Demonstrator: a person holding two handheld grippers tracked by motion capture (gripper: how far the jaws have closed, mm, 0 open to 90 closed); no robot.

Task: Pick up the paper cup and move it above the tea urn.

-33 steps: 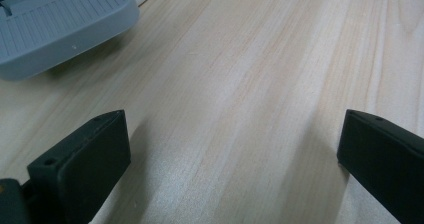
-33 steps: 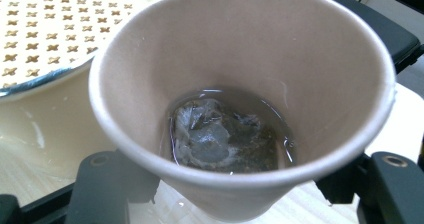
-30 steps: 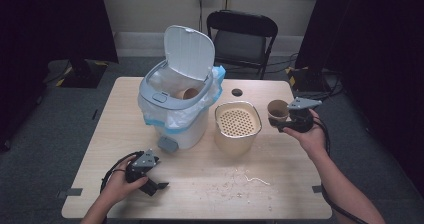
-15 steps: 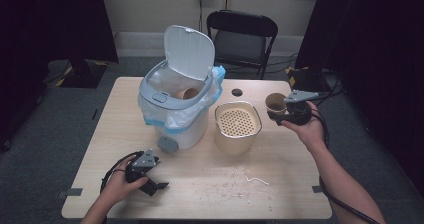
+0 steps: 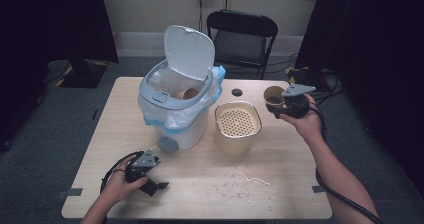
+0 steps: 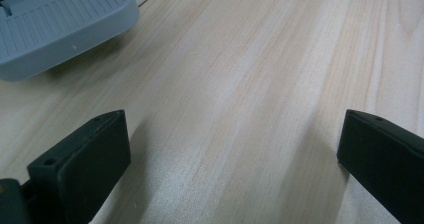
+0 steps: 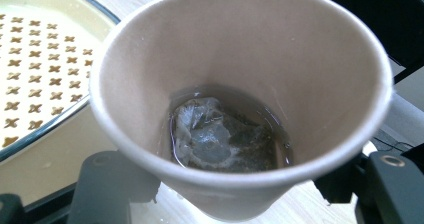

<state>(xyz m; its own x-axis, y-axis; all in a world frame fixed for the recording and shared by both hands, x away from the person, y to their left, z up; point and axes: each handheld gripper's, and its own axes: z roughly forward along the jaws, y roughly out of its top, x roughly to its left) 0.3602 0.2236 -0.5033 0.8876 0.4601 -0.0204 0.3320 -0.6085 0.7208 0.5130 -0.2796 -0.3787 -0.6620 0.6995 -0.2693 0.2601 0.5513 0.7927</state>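
While right tongs [image 7: 240, 194] clamp paper cup [image 7: 240, 99] — no legible print, seemingly.

Beyond your table [image 5: 150, 204] you have a black folding chair [image 5: 242, 36] against a pale wall [image 5: 150, 6], dark curtains [image 5: 55, 19] either side of it, grey carpet [image 5: 45, 134] beneath, and cables [image 5: 330, 81] near the chair.

Cup up at the right edge, bin and strainer mid-table.

The bin [image 5: 175, 116] stands left of centre on the table [image 5: 280, 194], a cup [image 5: 186, 93] inside it; the strainer [image 5: 238, 126] sits just right of it. Right again, the right gripper [image 5: 281, 104] holds a paper cup [image 5: 273, 95] above the table, a tea bag [image 7: 220, 139] inside. The left gripper [image 5: 150, 179] rests at the near-left, before the bin.
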